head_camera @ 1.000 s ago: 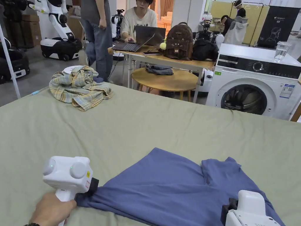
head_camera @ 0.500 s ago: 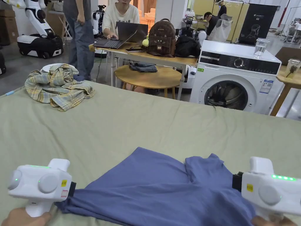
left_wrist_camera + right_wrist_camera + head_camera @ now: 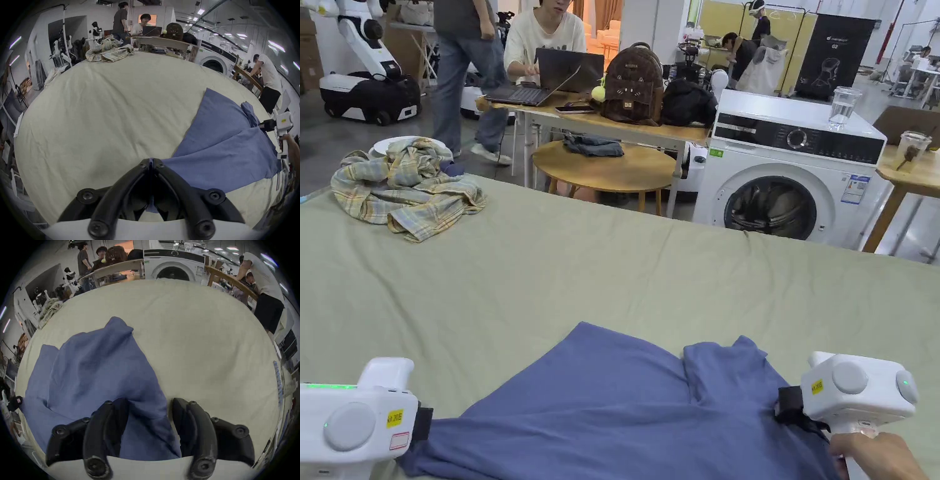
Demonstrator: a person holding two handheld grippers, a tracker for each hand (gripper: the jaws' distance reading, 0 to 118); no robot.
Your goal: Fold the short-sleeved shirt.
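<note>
Head view: blue short-sleeved shirt (image 3: 625, 412), thin soft knit, lying at the near edge of a surface (image 3: 612, 269) draped in pale green cloth; one sleeve lies over the body toward the right; left gripper (image 3: 422, 425) at the shirt's left corner, right gripper (image 3: 790, 406) at its right side, the cloth drawn fairly flat between them; step in hand, by judgement, spreading and squaring the garment ahead of the first fold; far left corner carries a crumpled plaid shirt (image 3: 406, 187), well apart.

Left gripper view: fingers (image 3: 144, 167) pressed together with a thin blue edge pinched between the tips; from there the shirt fans out rightward in smooth planes with one long diagonal crease; the right gripper appears at the far edge of the cloth.

Right gripper view: fingers (image 3: 118, 410) spread, one on top of the blue cloth and the other out on the bare covering, so the shirt's edge lies in the gap; they seem not to press on it, though shadow hides the contact; cloth here bunches in soft rolls; next move, by judgement, calls for closing on this edge, then carrying both held points across evenly so the limp fabric does not sag or twist.
</note>
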